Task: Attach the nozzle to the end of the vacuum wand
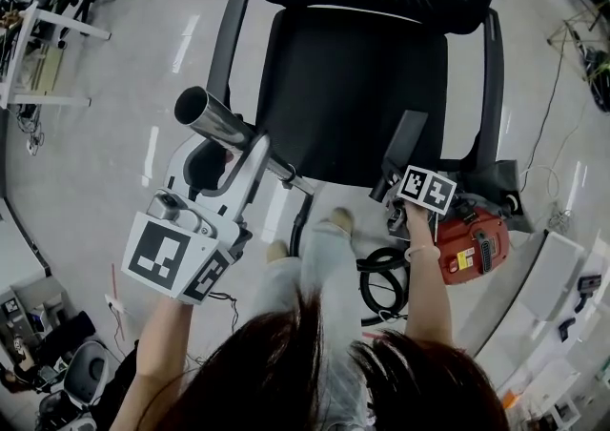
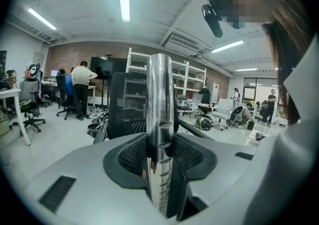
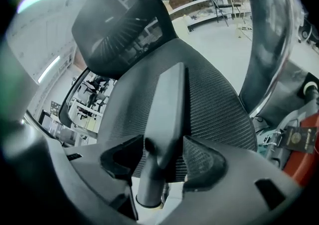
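Note:
My left gripper [image 1: 250, 154] [image 2: 160, 169] is shut on the chrome vacuum wand [image 1: 221, 122] [image 2: 160, 99]. The wand's open end points up and to the left, in front of the chair. A dark, flat crevice nozzle [image 1: 408, 138] [image 3: 169, 104] rests on the front right of the black mesh chair seat [image 1: 353, 86] [image 3: 219, 104]. My right gripper [image 1: 393, 195] [image 3: 162, 162] points steeply down over the nozzle's round neck. Its jaws stand wide, one on each side of the neck, and the pads do not press on it.
A red vacuum body [image 1: 472, 243] [image 3: 304, 159] lies on the floor right of the chair, with a coiled black hose [image 1: 386, 278] beside it. The chair's armrests [image 1: 493, 86] flank the seat. The person's legs and feet [image 1: 315, 248] are below the seat's front edge. Shelves and desks line the room.

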